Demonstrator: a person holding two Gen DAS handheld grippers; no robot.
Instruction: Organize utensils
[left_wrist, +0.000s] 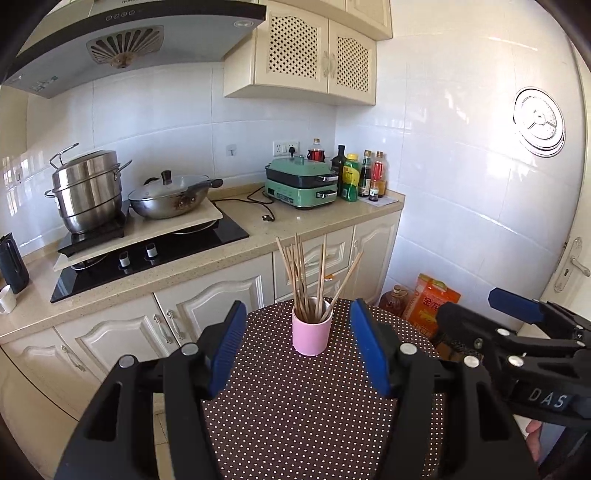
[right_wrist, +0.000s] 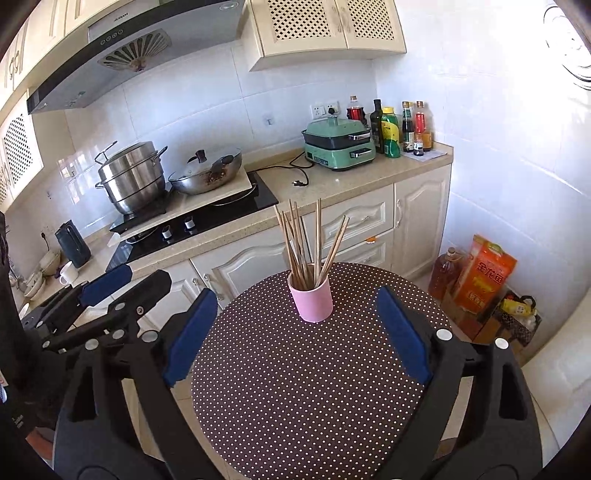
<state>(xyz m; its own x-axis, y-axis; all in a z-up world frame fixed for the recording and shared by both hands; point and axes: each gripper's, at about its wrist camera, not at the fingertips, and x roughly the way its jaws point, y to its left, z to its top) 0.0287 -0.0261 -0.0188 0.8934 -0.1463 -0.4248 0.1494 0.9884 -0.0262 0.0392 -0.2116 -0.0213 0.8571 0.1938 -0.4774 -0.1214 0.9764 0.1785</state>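
Biggest risk: tipping the pink cup (right_wrist: 311, 300); stands upright near far edge of round polka-dot bench (right_wrist: 303, 387), top-heavy w/ long wooden chopsticks (right_wrist: 308, 245) splayed well above rim; a nudge from either tool, or a snag on a leaning stick, could send cup & sticks off far edge to the floor; second risk: tools clashing, both aimed at same cup, side by side; smaller risk: pinching only some sticks, scattering the rest.

Tool state: right tool (right_wrist: 299, 332) wide open, nothing between pads, short of cup; left tool (left_wrist: 298, 349) about half open, empty too, cup ahead between finger lines but not touched.

Containers, large to small: stacked steel steamer pot (left_wrist: 86, 192) on hob, lidded, contents hidden; wok (left_wrist: 170, 199) under glass lid, contents unclear; green electric cooker (left_wrist: 301, 181) on kitchen counter, closed; orange rice bag (right_wrist: 484, 273) & oil jug (right_wrist: 445, 271) on floor, jug holds amber oil; sauce bottles (left_wrist: 364, 175) in counter corner; pink cup holds all chopsticks in view, none loose on bench; white mug (right_wrist: 69, 273) at counter's left, contents can't tell.
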